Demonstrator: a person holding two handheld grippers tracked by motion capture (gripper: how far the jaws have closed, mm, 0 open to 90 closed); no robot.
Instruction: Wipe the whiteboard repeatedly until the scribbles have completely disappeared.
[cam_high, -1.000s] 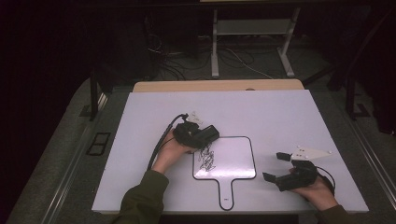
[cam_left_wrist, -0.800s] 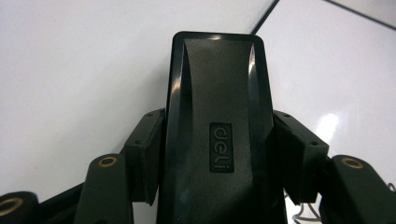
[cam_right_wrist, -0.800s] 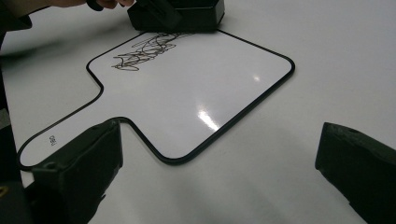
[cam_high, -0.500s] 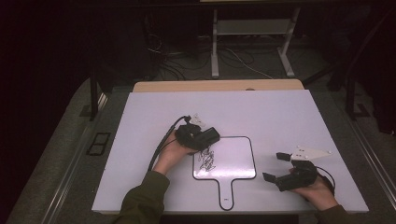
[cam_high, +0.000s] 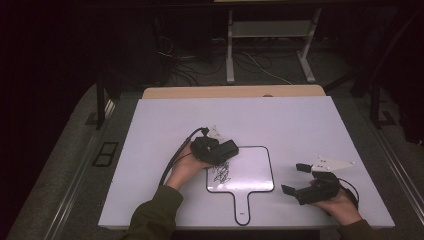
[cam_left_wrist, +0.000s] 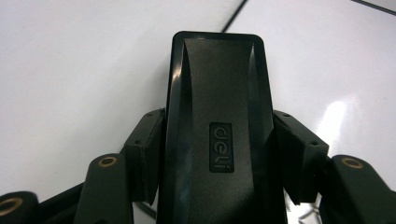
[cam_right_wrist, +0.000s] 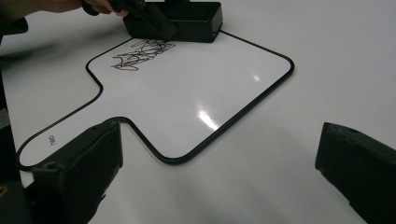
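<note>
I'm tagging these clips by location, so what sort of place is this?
Probably a lab or recording room, not a home: a bare white table set up for a whiteboard wiping trial, loose cables on the carpet behind it, and a metal stand in the dark background.

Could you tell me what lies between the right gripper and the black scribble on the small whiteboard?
Between the right gripper and the scribble lies a strip of bare table, then the whiteboard's clean white surface. The right gripper view shows it.
</note>
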